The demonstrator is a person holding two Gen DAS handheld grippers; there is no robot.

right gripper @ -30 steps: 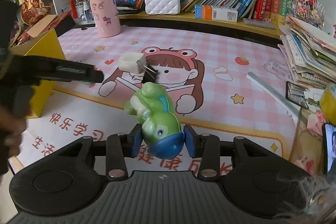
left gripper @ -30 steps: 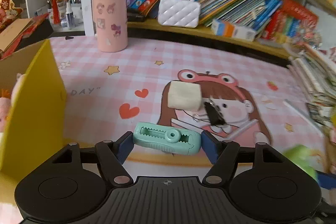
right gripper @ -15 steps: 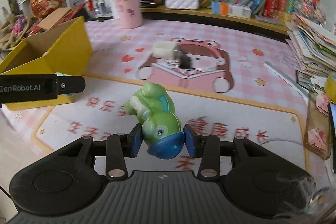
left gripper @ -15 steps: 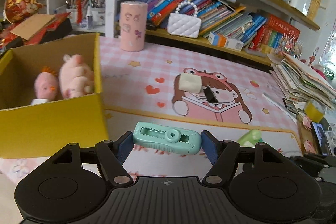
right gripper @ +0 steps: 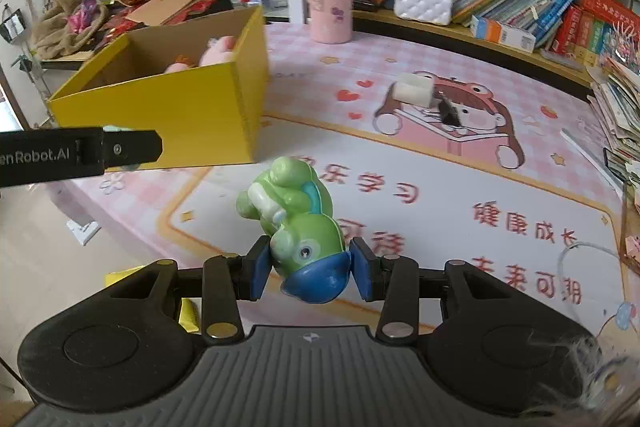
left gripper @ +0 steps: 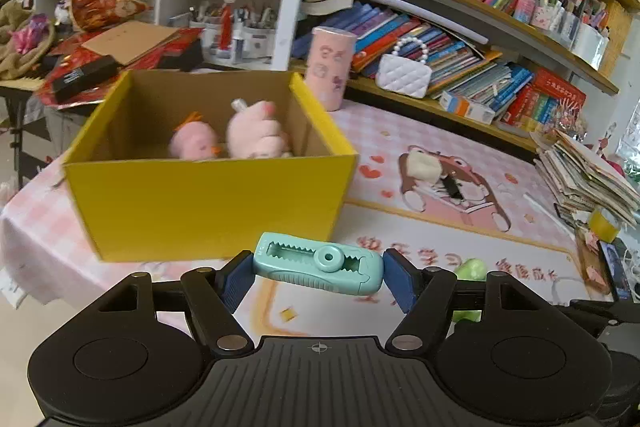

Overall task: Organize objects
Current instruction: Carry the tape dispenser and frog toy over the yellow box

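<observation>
The pink mat (right gripper: 460,171) spreads wide and mostly bare to the right; the yellow box (left gripper: 208,203) sits at its far left, top open, two pink plush toys (left gripper: 256,139) against its far wall, leaving the near half free, so I judge both pieces belong there; my right tongs (right gripper: 308,267) clamp the green frog toy (right gripper: 296,223) by its head, low over the mat; my left tongs (left gripper: 318,269) clamp the teal tape dispenser (left gripper: 318,263) endwise, just short of the box's near wall, whose rim I must clear.
</observation>
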